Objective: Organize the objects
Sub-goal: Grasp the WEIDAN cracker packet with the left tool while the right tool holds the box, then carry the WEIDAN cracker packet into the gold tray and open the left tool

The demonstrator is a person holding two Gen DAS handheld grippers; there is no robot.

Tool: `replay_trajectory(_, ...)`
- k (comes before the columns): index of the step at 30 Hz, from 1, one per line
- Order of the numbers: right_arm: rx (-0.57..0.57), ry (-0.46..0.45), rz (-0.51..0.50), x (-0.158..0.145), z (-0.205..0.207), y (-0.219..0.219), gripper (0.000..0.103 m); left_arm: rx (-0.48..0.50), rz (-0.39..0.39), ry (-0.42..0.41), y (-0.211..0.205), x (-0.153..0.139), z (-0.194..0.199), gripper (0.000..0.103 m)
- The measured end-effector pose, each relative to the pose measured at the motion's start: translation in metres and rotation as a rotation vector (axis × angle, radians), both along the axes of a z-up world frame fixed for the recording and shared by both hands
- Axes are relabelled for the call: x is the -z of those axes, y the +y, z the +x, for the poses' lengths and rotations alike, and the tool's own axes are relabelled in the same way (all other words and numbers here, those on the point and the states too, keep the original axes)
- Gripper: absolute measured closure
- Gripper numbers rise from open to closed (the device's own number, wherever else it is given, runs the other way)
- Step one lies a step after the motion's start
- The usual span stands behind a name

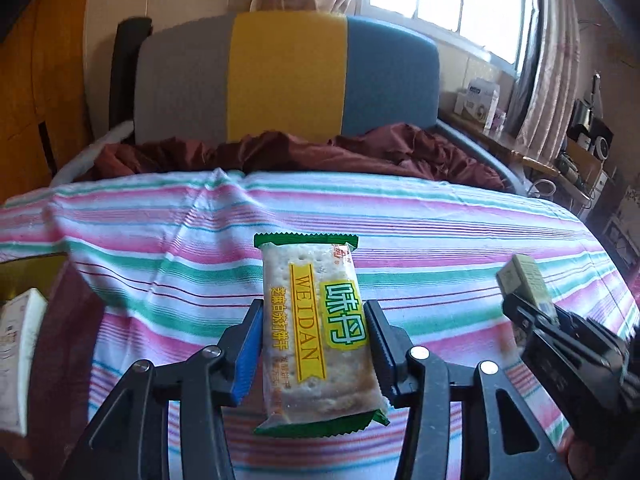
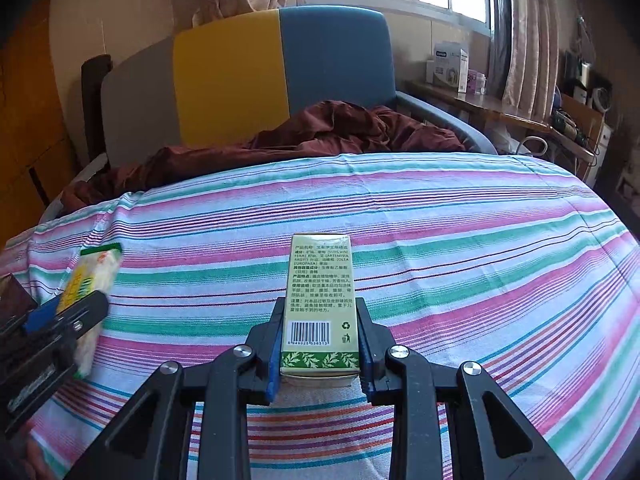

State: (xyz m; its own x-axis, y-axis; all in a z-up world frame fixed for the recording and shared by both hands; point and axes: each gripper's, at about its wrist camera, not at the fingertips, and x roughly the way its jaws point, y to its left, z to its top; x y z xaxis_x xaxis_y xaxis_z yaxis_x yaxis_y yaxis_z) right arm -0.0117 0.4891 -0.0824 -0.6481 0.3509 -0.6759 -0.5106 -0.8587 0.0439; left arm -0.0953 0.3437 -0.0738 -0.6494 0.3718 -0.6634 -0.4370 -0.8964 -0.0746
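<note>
At the far left of the left wrist view, a white box [image 1: 18, 360] is seen at the bed's edge. Centrally, a cracker packet [image 1: 316, 332] in green-edged wrap is gripped on both long sides by the left gripper [image 1: 314, 348] — held above the striped bedsheet [image 1: 460, 240]. To the right, a slim green box [image 2: 318, 312] with a barcode is clamped upright in the right gripper [image 2: 319, 344], its pads pressed on both sides — also above the sheet. Beyond, a crumpled maroon blanket [image 2: 320, 136] lies against a tricolour headboard [image 2: 240, 72].
</note>
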Motion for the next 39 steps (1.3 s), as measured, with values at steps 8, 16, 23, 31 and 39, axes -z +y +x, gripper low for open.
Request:
replay_trajectory(8, 0.002, 0.028, 0.056, -0.007, 0.004, -0.008, 0.073, 0.044, -0.012, 0.119, -0.009, -0.015, 0.037, 0.054)
replay_trajectory(16, -0.047, 0.071, 0.100, -0.020, 0.010, -0.024, 0.073, 0.070, -0.009, 0.126, -0.025, -0.023, 0.058, 0.054)
replay_trajectory(23, -0.115, 0.050, 0.054, -0.021, 0.019, -0.045, 0.073, 0.101, 0.029, 0.102, -0.041, -0.025, 0.076, 0.054)
replay_trajectory(31, -0.135, 0.045, 0.111, -0.020, 0.025, -0.068, 0.073, 0.150, 0.100, 0.063, -0.067, -0.037, 0.103, 0.054)
replay_trajectory(39, -0.159, 0.027, 0.156, -0.017, 0.022, -0.079, 0.073, 0.146, 0.148, 0.060, -0.109, -0.055, 0.114, 0.054)
